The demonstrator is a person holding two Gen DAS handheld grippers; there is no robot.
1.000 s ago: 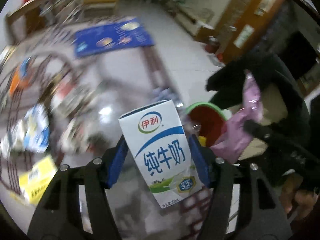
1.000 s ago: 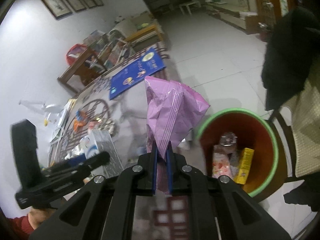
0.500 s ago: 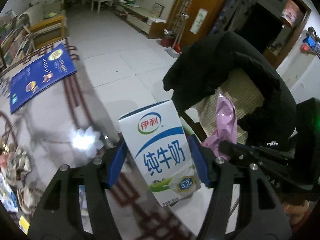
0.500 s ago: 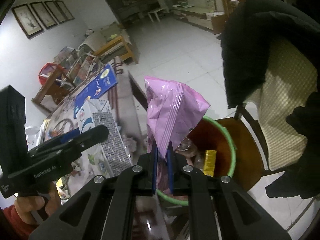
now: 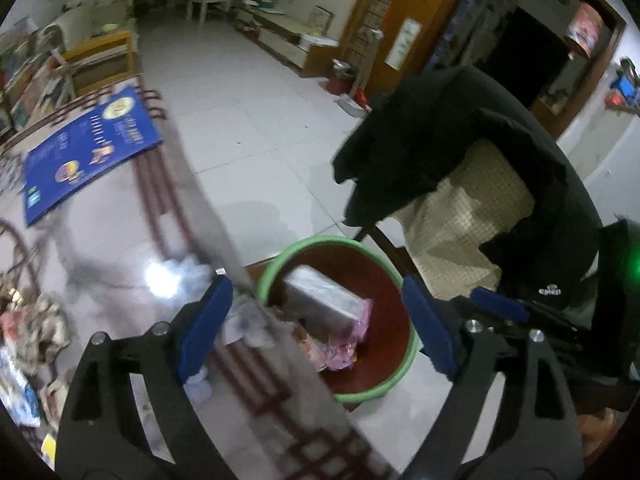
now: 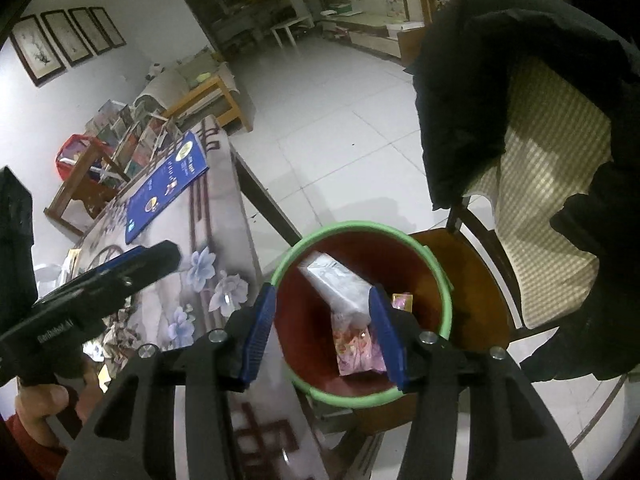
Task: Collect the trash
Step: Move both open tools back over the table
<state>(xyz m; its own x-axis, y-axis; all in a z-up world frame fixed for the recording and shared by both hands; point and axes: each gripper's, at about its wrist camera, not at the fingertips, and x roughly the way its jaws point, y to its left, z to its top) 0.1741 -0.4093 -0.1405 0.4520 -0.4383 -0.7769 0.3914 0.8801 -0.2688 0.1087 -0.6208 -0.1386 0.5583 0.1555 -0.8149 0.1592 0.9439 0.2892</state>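
Lying in the bin (image 6: 438,280), carton (image 6: 336,284) partly hides pink wrapper (image 6: 356,354).

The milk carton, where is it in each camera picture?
Left wrist view: milk carton lies inside the green-rimmed bin, between the tool's blue pads.
Right wrist view: milk carton in the same bin, upper left inside.
Shared landmark: the blue poster on the table.

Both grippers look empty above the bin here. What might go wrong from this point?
1. The bin sits on a chair seat, not the floor; a bump from either opening gripper, left or right, might tip it.
2. The milk carton lies slanted across other trash, so later drops may pile up and spill over the rim.
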